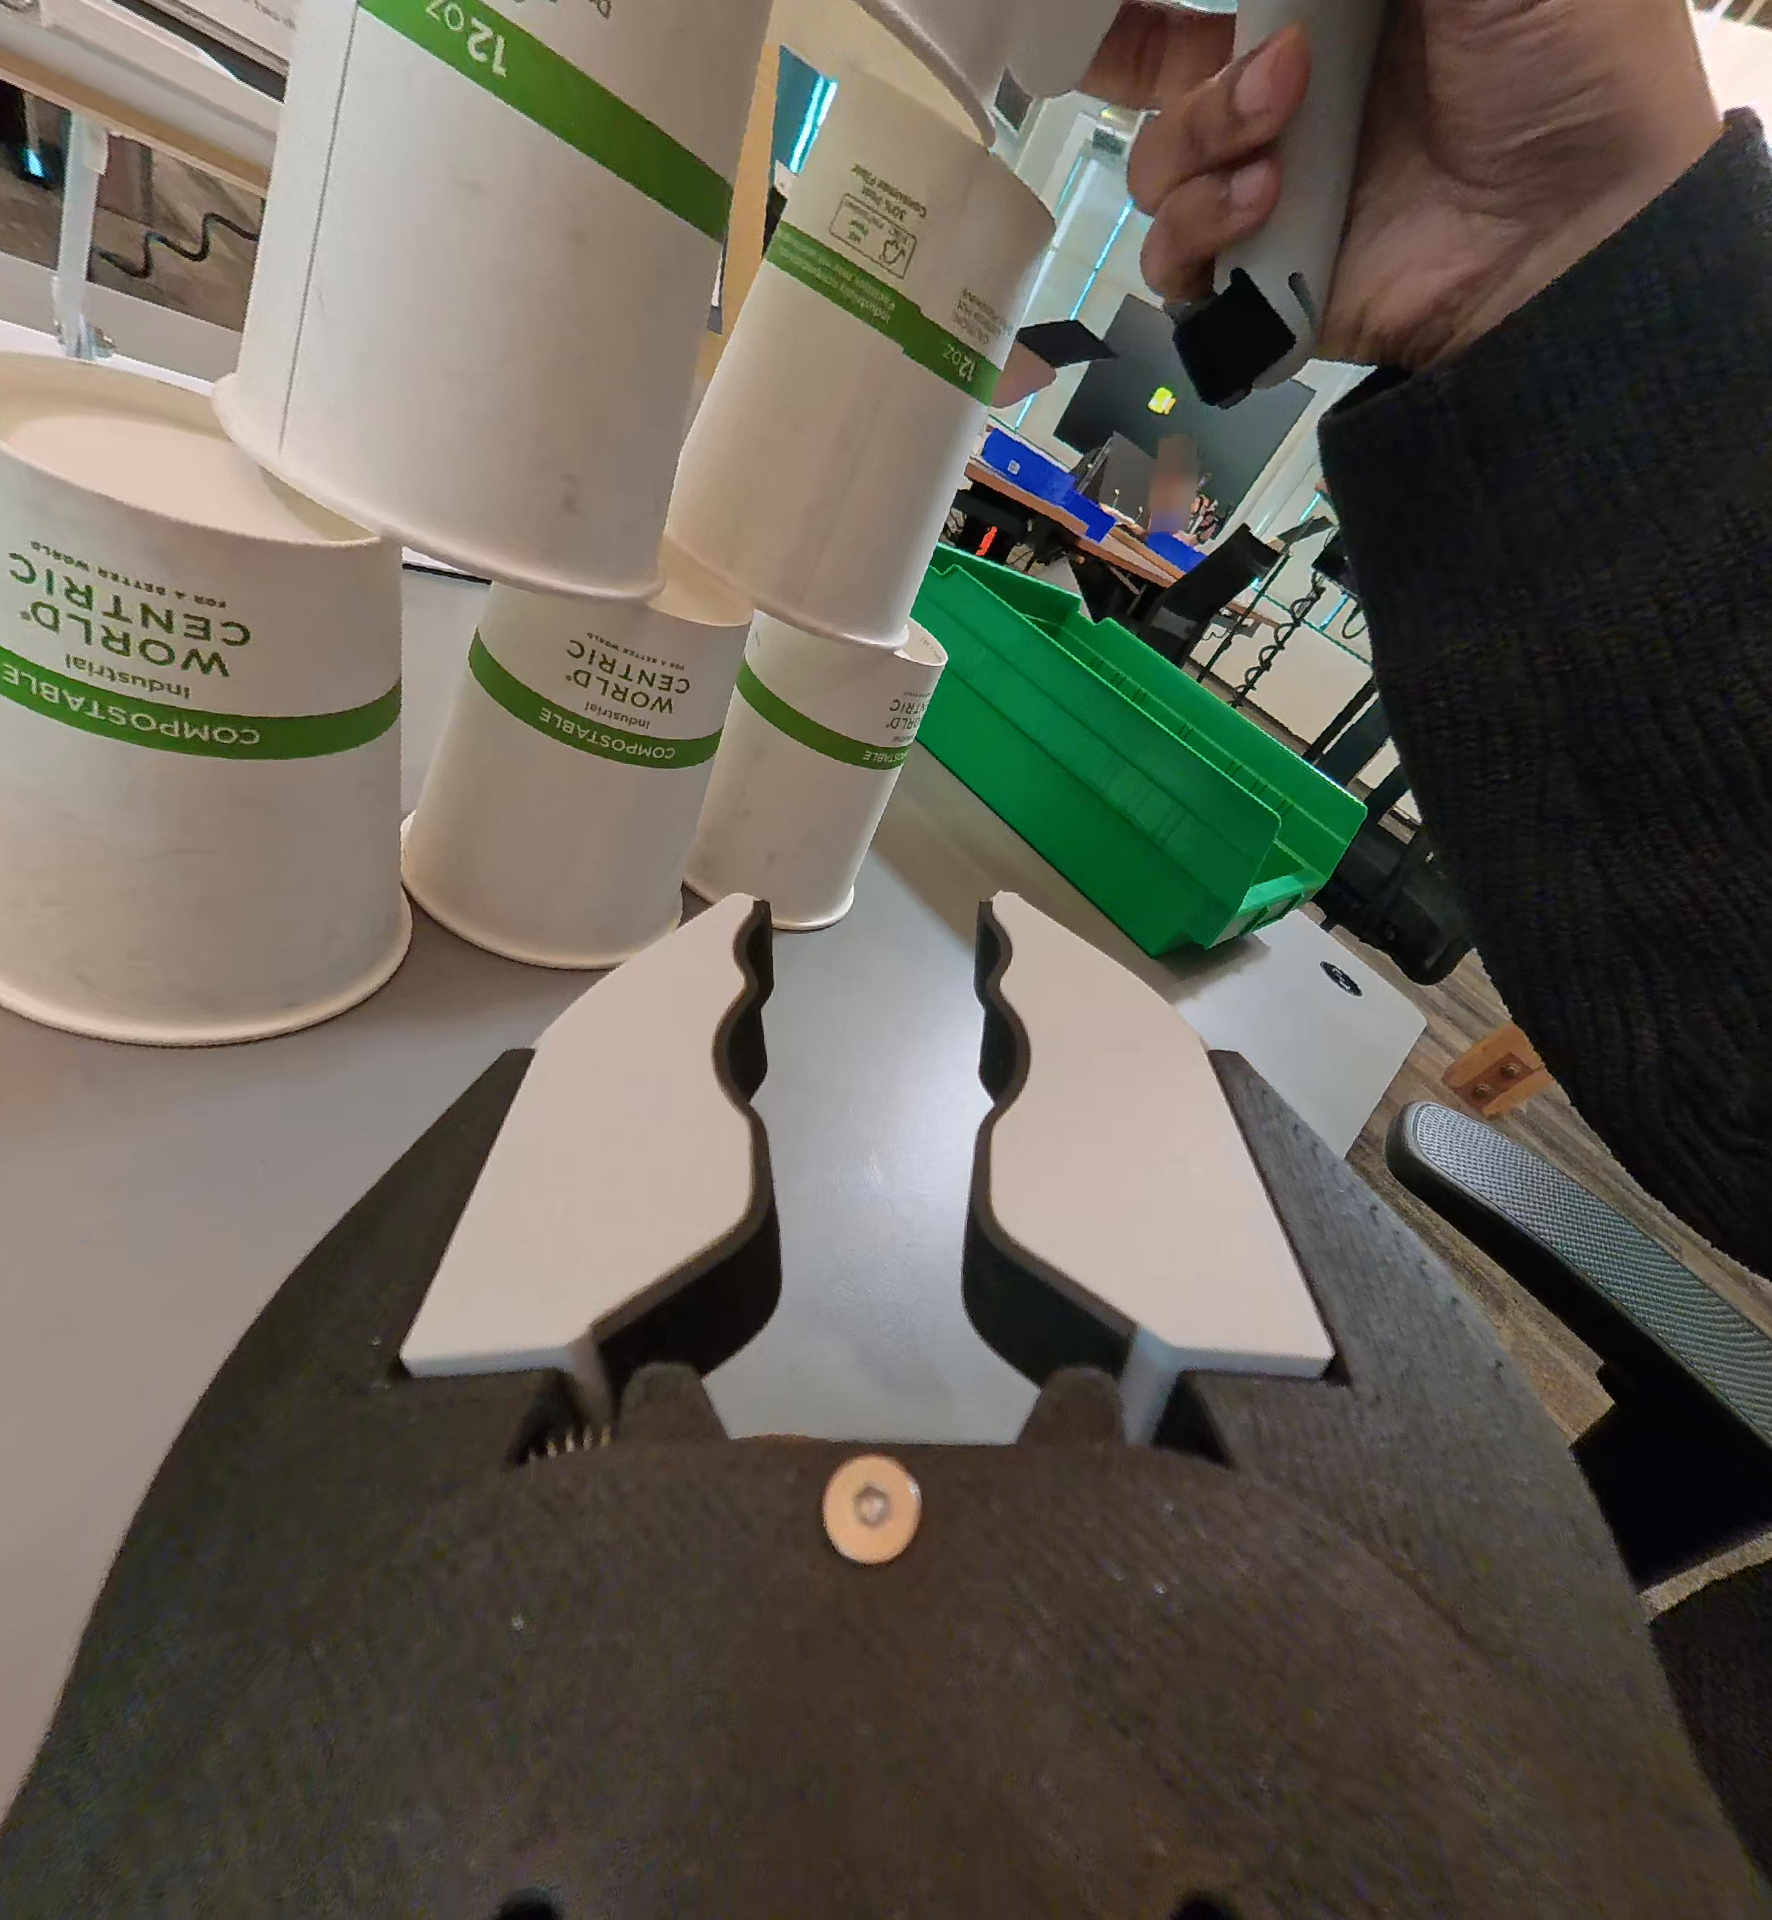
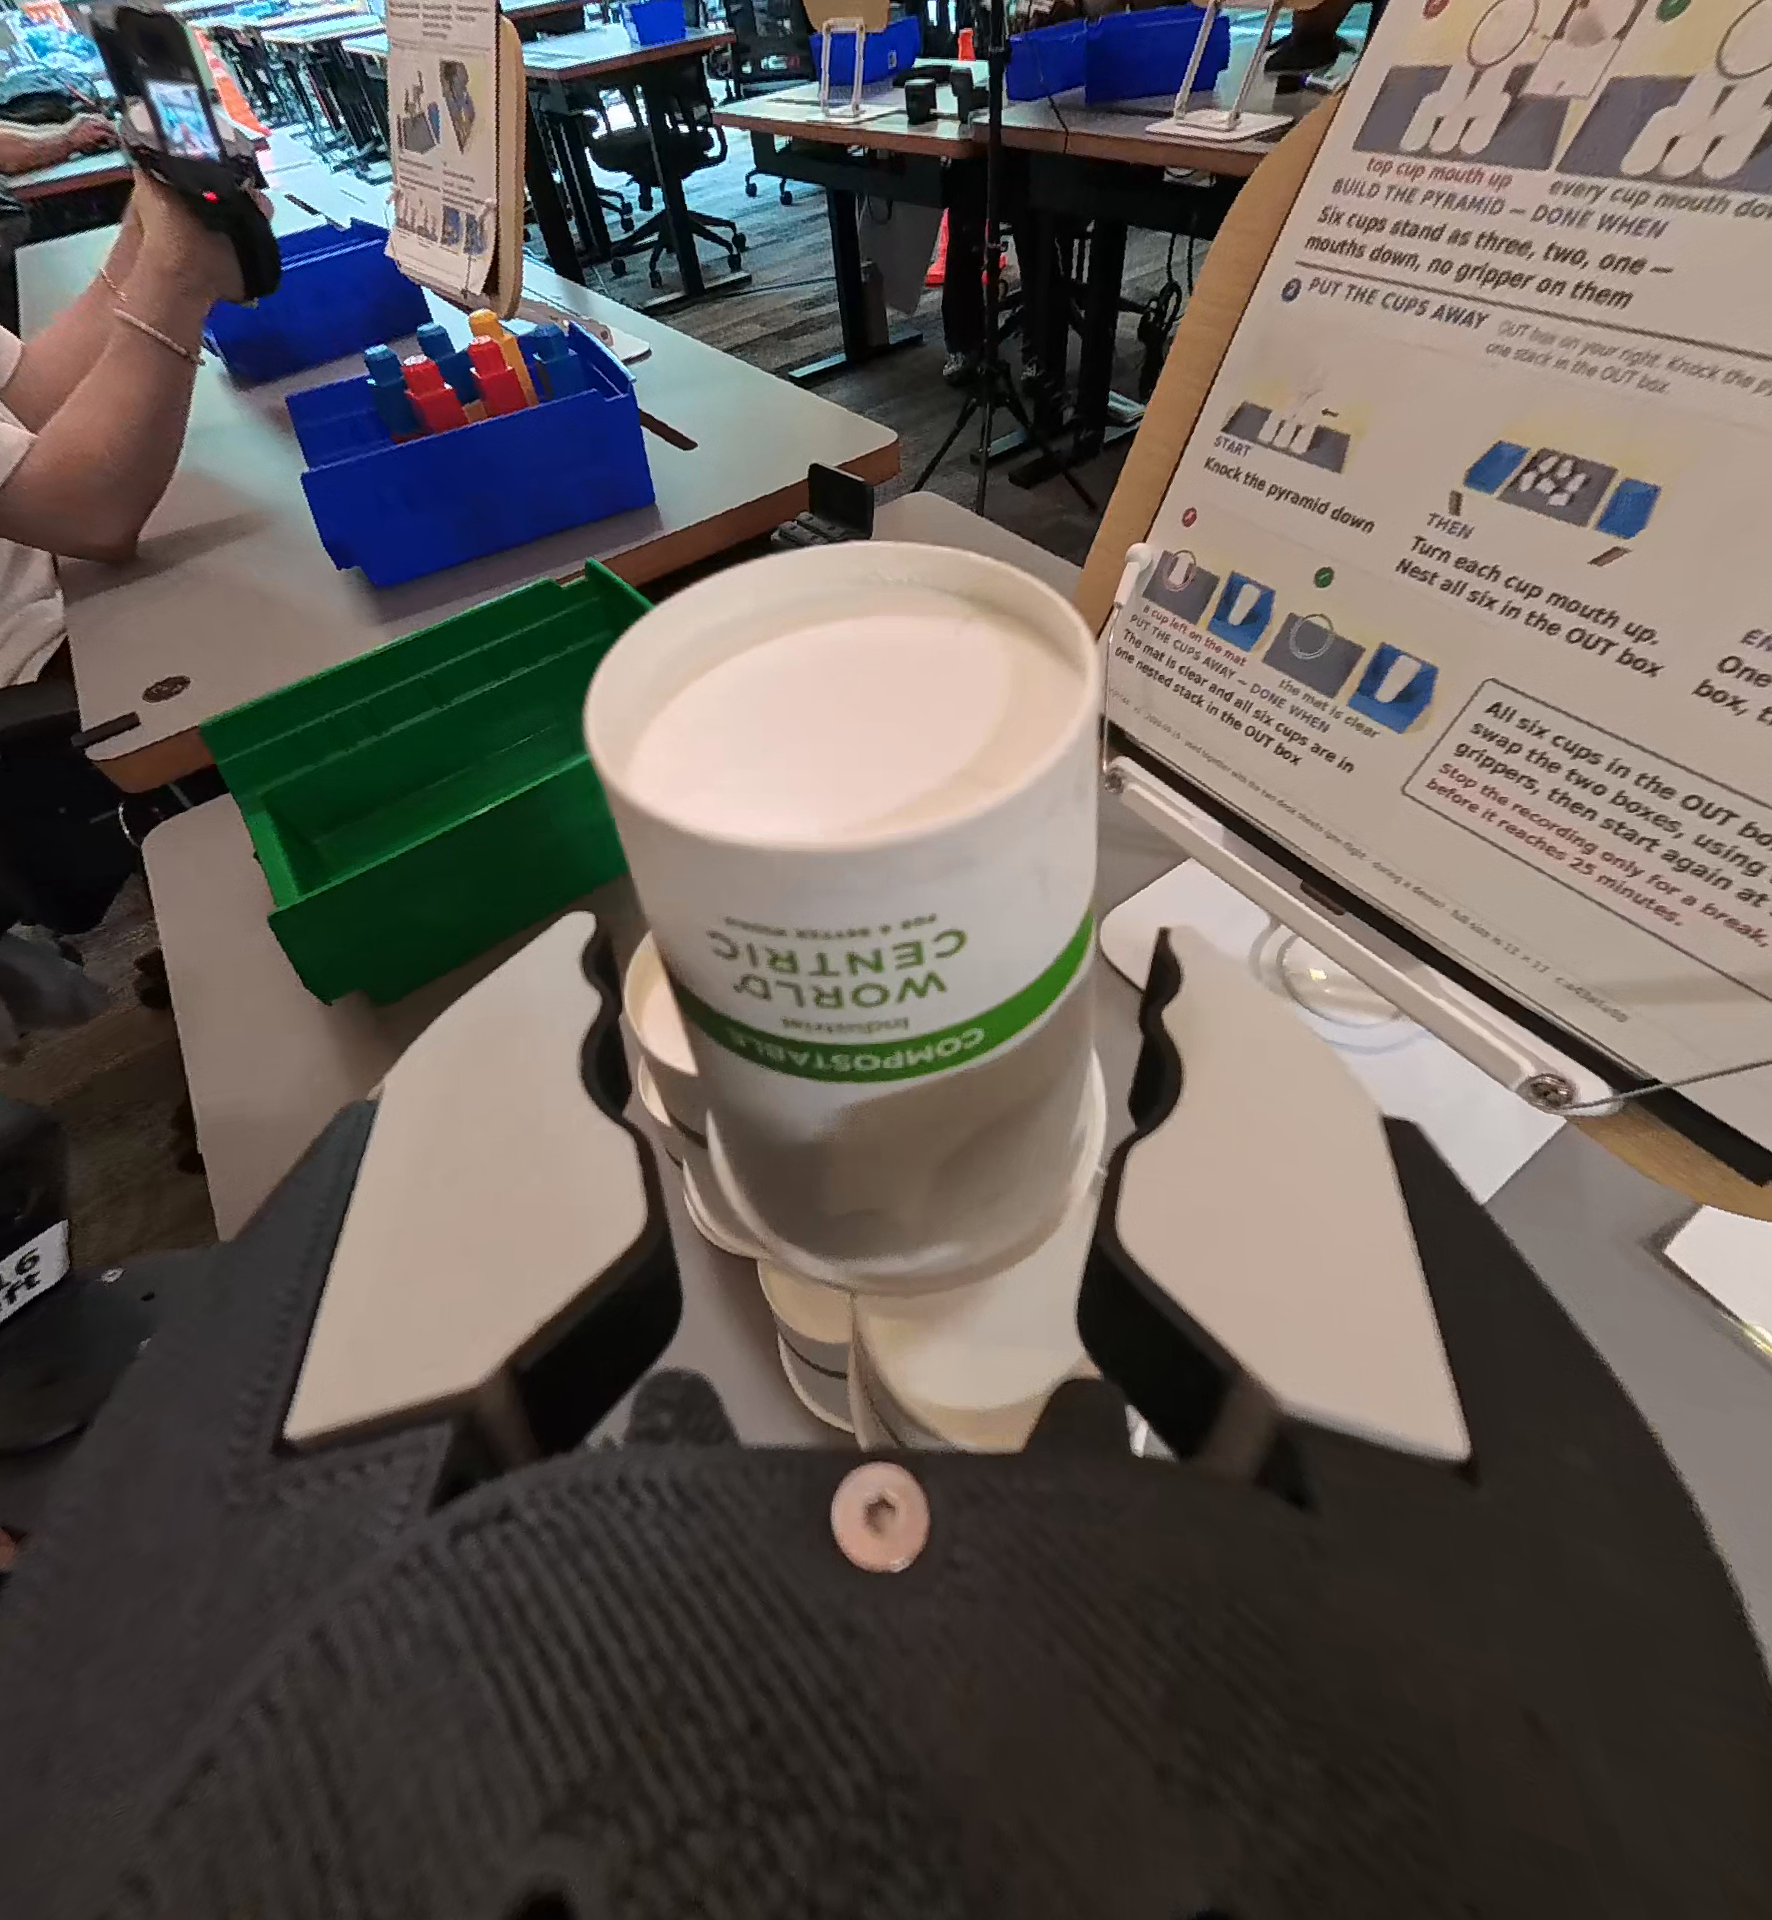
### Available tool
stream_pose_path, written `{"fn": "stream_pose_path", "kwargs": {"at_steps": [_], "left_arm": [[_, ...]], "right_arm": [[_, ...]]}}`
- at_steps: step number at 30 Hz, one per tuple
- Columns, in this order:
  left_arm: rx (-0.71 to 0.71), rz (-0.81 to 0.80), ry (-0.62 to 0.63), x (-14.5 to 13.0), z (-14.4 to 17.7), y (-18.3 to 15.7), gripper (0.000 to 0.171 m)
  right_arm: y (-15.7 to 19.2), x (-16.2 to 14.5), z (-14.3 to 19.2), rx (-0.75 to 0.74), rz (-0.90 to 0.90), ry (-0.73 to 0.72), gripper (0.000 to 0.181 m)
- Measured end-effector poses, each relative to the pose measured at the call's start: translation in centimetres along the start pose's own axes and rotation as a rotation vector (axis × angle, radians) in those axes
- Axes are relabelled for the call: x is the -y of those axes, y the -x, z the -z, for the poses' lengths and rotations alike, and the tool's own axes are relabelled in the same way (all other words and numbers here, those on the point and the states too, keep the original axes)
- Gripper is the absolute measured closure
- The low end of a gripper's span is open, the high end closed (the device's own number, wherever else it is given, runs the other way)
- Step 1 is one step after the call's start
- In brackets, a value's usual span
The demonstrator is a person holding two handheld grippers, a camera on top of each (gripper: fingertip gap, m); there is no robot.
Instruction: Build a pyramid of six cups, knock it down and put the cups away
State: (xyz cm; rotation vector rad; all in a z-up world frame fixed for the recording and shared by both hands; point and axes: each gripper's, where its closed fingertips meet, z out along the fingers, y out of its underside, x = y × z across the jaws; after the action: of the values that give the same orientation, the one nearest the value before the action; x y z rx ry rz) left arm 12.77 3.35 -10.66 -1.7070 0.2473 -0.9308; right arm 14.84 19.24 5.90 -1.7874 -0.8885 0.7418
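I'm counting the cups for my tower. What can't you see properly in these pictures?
- Left wrist view: the top cup is cut off by the upper edge.
- Right wrist view: that cup, slightly blurred, hides most of the lower cups.
- Left wrist view: the green bin has its floor hidden behind its own wall.

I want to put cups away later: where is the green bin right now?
In the left wrist view the green bin sits on the table right of the paper cups. In the right wrist view it lies left of the top cup.
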Motion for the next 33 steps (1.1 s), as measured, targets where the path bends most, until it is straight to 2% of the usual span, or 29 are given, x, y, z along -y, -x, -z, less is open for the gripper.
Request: {"fn": "stream_pose_path", "kwargs": {"at_steps": [5,10,12,13,14,15,16,18,20,22,25,29,32,33], "left_arm": [[0.002,-0.002,0.003,0.0,0.0,0.1,0.133],[0.005,0.004,0.003,0.0,0.1,0.3,0.133],[0.003,0.013,0.012,-0.1,0.0,0.3,0.133],[0.006,0.016,0.017,-0.2,0.0,0.3,0.133],[0.010,0.016,0.022,-0.3,-0.1,0.3,0.131],[0.014,0.015,0.025,-0.3,-0.1,0.4,0.130],[0.014,0.012,0.025,-0.2,-0.1,0.4,0.130],[0.011,-0.002,0.018,0.0,-0.2,0.3,0.130],[0.017,-0.028,0.004,0.5,-0.4,0.4,0.130],[0.031,-0.070,-0.005,0.8,-0.8,0.7,0.130],[0.058,-0.149,-0.017,1.6,-1.5,1.5,0.136],[0.122,-0.223,-0.065,3.8,-1.7,3.9,0.150],[0.200,-0.235,-0.114,6.0,-0.6,6.4,0.170],[0.223,-0.222,-0.118,6.6,-0.2,7.2,0.170]], "right_arm": [[0.5,0.5,2.4,-0.017,-0.002,-0.080,0.084],[-0.1,-1.0,7.7,-0.105,-0.090,-0.299,0.098],[-0.9,-2.4,10.3,-0.183,-0.144,-0.441,0.114],[-1.4,-2.9,12.1,-0.262,-0.154,-0.575,0.121],[-1.6,-3.9,13.8,-0.342,-0.146,-0.692,0.133],[-1.7,-5.5,15.0,-0.412,-0.125,-0.747,0.153],[-1.7,-7.5,15.5,-0.467,-0.105,-0.749,0.166],[-1.9,-11.8,15.6,-0.556,-0.114,-0.686,0.173],[-2.1,-15.6,14.6,-0.564,-0.192,-0.595,0.181],[-2.3,-18.0,13.7,-0.539,-0.339,-0.524,0.181],[-2.6,-20.0,12.2,-0.481,-0.458,-0.438,0.181],[-3.6,-22.7,11.6,-0.537,-0.494,-0.291,0.181],[-4.0,-23.0,12.4,-0.583,-0.515,-0.292,0.181],[-4.1,-22.9,12.8,-0.605,-0.494,-0.294,0.181]]}}
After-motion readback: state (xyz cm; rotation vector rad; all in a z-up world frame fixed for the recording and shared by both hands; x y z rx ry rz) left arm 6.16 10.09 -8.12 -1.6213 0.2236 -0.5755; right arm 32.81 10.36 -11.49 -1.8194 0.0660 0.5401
